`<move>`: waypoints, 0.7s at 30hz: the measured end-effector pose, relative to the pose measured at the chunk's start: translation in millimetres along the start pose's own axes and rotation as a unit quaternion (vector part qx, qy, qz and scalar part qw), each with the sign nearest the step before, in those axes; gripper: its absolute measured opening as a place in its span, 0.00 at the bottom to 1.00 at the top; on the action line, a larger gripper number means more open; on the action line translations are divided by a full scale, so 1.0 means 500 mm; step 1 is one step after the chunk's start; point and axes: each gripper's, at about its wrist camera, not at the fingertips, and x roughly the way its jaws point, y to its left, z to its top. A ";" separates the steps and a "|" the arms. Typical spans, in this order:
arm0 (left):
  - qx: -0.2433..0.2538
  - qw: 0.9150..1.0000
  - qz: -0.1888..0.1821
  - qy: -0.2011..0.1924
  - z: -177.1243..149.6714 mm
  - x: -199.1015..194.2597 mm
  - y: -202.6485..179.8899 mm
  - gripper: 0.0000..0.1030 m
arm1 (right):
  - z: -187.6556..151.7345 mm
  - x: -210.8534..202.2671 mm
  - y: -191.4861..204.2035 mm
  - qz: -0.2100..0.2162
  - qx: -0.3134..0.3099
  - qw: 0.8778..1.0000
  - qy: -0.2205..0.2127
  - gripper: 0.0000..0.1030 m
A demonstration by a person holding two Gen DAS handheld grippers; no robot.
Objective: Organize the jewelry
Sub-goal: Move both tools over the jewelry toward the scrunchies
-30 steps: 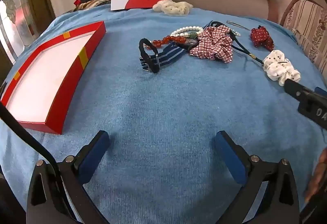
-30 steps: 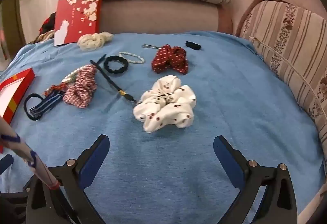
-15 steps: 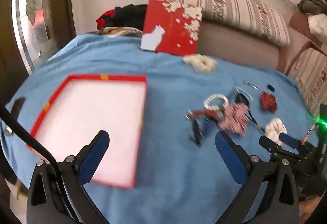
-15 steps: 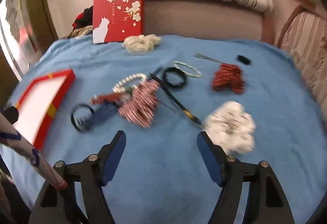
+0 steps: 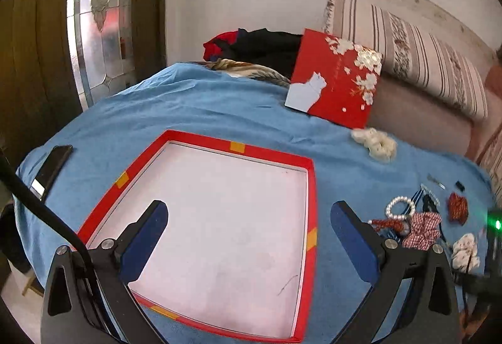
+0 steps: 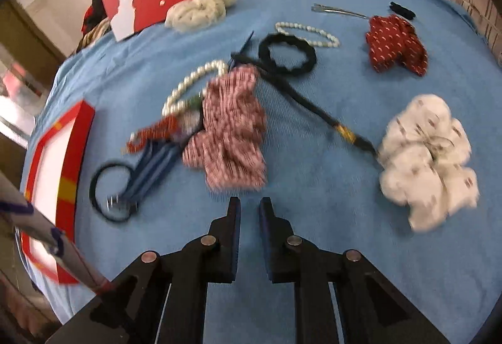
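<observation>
Left tool [image 5: 248,231] is held wide apart, empty, above the red tray [image 5: 310,187]; right tool [image 6: 249,212] is closing, nothing between, just short of the checked scrunchie [image 6: 232,130] on the blue cloth [image 6: 313,187].

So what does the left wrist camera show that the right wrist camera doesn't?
Only the left wrist view shows the phone on the blanket, the whole white tray floor and the open left gripper. Only the right wrist view shows the black hair tie, close up, and the right gripper closing on nothing. Both show the red tray, red lid and checked scrunchie.
</observation>
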 end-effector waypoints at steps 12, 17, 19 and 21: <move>-0.021 0.999 -0.005 0.024 -0.015 0.024 0.022 1.00 | 0.023 -0.002 0.179 0.076 -0.077 0.993 -0.044 0.61; -0.024 0.999 0.006 0.034 -0.016 0.039 0.025 1.00 | 0.036 0.073 0.168 0.052 -0.042 0.998 -0.007 0.15; -0.023 0.999 0.005 0.037 -0.016 0.042 0.024 1.00 | 0.027 0.063 0.147 0.066 -0.035 0.997 -0.003 0.11; -0.024 0.999 0.003 0.041 -0.016 0.046 0.025 1.00 | 0.012 0.051 0.123 0.068 -0.040 0.997 0.002 0.11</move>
